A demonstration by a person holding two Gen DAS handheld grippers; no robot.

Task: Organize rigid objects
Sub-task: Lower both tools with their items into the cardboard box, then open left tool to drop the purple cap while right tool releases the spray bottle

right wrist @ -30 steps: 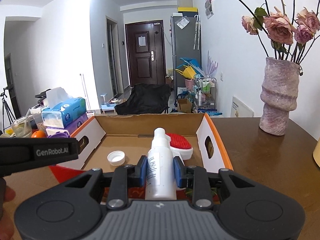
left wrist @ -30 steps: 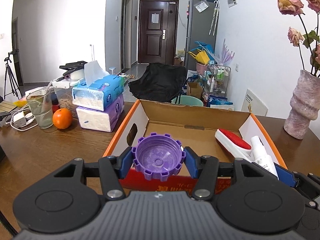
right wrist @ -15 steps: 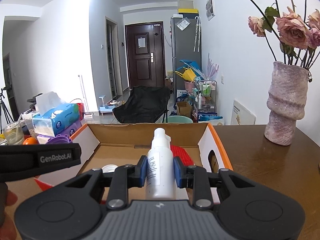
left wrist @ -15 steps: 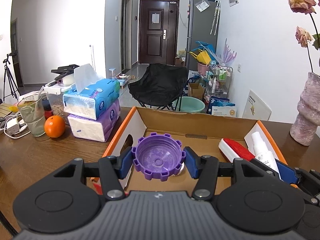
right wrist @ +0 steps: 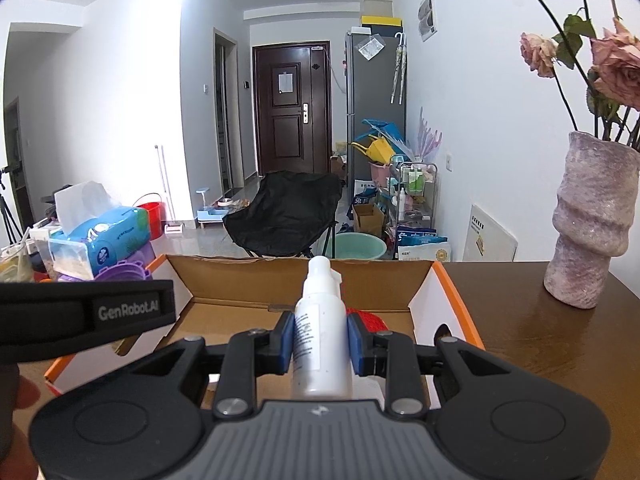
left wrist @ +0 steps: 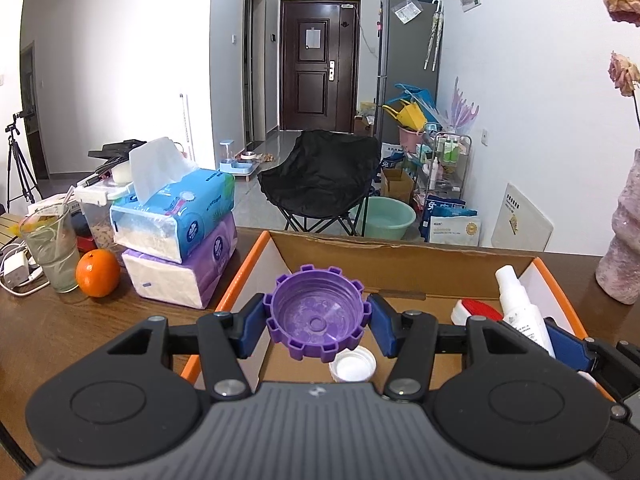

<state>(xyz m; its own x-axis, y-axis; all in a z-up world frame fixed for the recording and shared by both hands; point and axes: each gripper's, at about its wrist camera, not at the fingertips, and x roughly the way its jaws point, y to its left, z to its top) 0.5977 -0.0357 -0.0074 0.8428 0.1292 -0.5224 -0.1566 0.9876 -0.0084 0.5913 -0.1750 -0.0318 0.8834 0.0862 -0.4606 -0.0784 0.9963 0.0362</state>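
Purple cap (left wrist: 317, 316) now rides out over the cardboard box (left wrist: 400, 254), pinched in the left claw (left wrist: 316, 322); the right claw (right wrist: 321, 346) has followed, clamped on the white bottle (right wrist: 320, 344). Both look ready for lowering inside.

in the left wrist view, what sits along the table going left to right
clear drinking glass → round orange fruit → stacked blue and purple tissue packs → purple ridged plastic cap held in the left tongs → white plastic bottle → pink textured vase
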